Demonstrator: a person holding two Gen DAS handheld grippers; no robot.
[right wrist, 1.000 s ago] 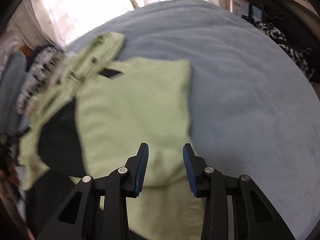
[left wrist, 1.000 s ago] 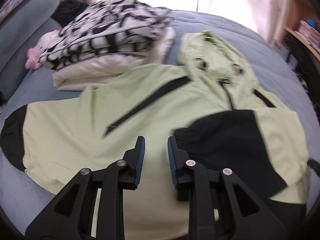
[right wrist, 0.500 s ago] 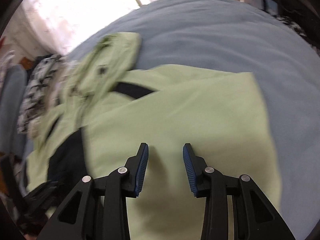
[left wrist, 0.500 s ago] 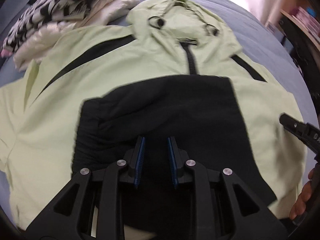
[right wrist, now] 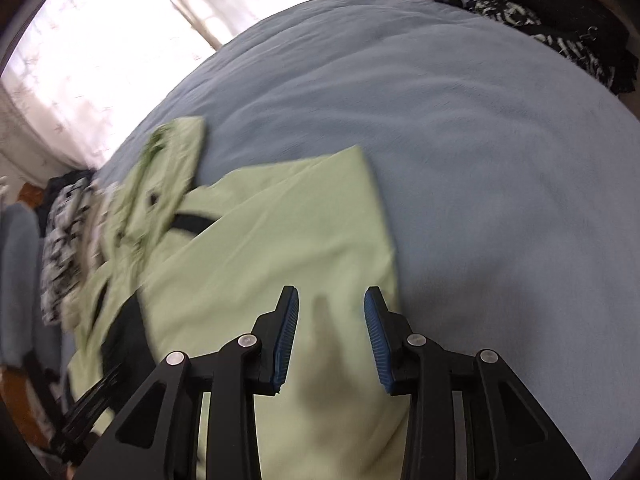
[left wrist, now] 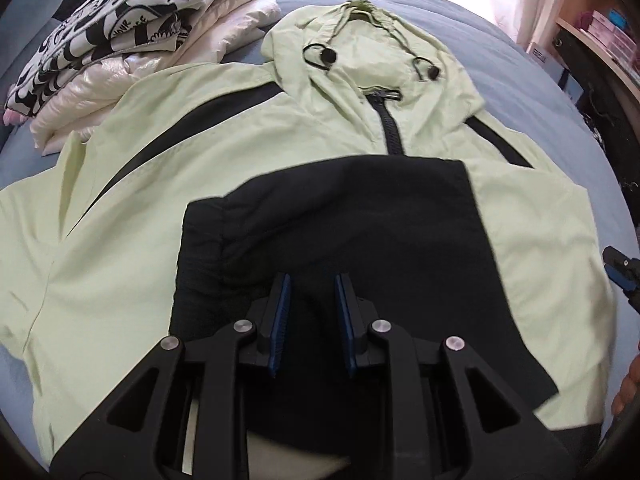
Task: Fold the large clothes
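The pale-green hooded jacket with black panels (left wrist: pixel 132 208) covered the near part of the grey-blue bed cover (right wrist: pixel 480 160); a stack of folded black-and-white and cream garments (left wrist: pixel 132 40) blocked the far left; bare cover lay open beyond the jacket's right edge.

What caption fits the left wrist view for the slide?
Left gripper poised, jaws apart, over the black sleeve folded across a pale green hooded jacket on a blue bed.

Jacket (left wrist: pixel 168 216) flat on bed (left wrist: pixel 520 92); folded clothes stack (left wrist: pixel 132 44) behind-left.
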